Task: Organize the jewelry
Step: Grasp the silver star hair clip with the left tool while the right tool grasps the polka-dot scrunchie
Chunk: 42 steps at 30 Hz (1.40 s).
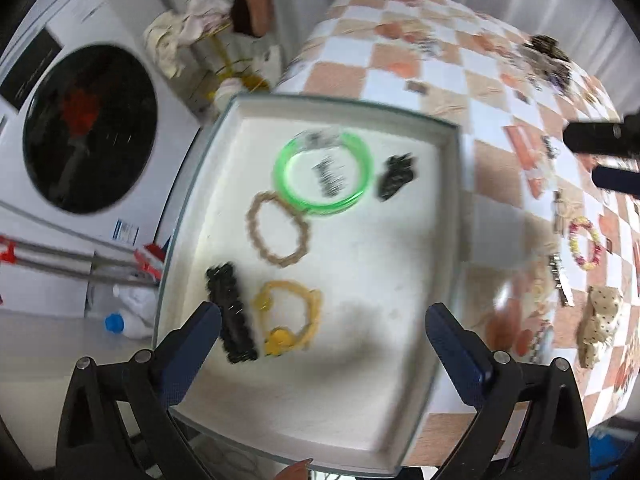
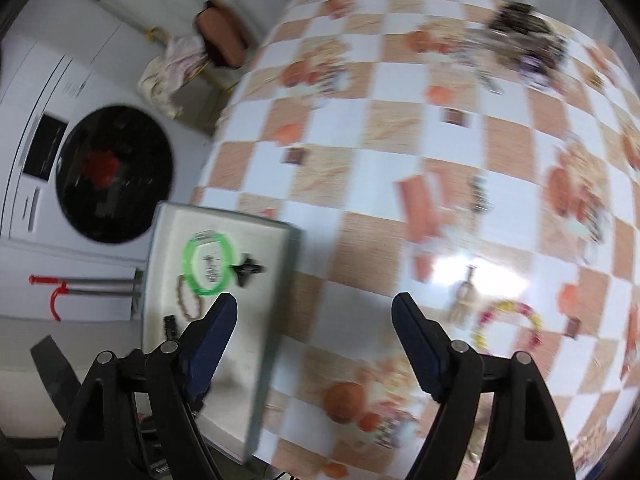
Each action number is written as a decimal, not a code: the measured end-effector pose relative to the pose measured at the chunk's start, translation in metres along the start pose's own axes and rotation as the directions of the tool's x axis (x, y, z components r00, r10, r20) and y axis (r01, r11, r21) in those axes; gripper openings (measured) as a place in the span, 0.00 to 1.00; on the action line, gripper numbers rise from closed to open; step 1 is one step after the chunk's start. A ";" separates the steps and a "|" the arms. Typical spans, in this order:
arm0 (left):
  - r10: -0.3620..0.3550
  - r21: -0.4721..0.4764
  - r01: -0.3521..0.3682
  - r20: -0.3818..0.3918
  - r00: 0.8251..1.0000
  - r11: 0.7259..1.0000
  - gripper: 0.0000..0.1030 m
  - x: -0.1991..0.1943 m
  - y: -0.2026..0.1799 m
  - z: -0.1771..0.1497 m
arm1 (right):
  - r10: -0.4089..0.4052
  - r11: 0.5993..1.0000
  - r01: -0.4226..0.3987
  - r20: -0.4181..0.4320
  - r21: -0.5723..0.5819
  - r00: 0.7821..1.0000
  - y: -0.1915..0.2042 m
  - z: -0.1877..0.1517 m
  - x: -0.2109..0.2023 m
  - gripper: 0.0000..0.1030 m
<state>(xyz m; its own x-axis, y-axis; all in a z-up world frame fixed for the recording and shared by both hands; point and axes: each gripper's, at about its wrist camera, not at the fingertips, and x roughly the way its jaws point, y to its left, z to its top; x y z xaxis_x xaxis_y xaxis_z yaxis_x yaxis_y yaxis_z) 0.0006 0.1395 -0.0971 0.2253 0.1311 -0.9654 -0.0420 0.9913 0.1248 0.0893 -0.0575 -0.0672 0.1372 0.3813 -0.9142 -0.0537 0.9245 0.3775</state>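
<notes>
Black hair clip (image 1: 231, 313) lies lengthwise in tray (image 1: 400, 400) — beside left tongs (image 1: 322, 330).

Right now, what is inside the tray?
The tray holds a green bangle with a blurred tag inside it, a beige bracelet, a yellow bracelet, a long black clip and a small black clip. The near edge is hidden behind the left gripper.

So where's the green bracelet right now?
The green bracelet lies in the white tray, toward its far end, between the beige bead bracelet and a small black clip.
</notes>
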 end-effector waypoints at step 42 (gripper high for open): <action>-0.193 0.186 0.233 -0.211 0.958 0.954 0.89 0.054 -0.200 0.013 | -0.262 0.945 0.284 -0.149 0.161 0.954 -0.164 -0.143 0.004 0.80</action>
<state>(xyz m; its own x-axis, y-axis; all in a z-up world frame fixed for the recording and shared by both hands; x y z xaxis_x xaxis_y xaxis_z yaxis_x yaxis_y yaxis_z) 0.0338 -0.0513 -0.1711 0.0188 -0.0686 -0.9975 0.1933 0.9791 -0.0637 -0.0424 -0.2076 -0.1542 -0.0020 0.1222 -0.9925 0.1475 0.9817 0.1206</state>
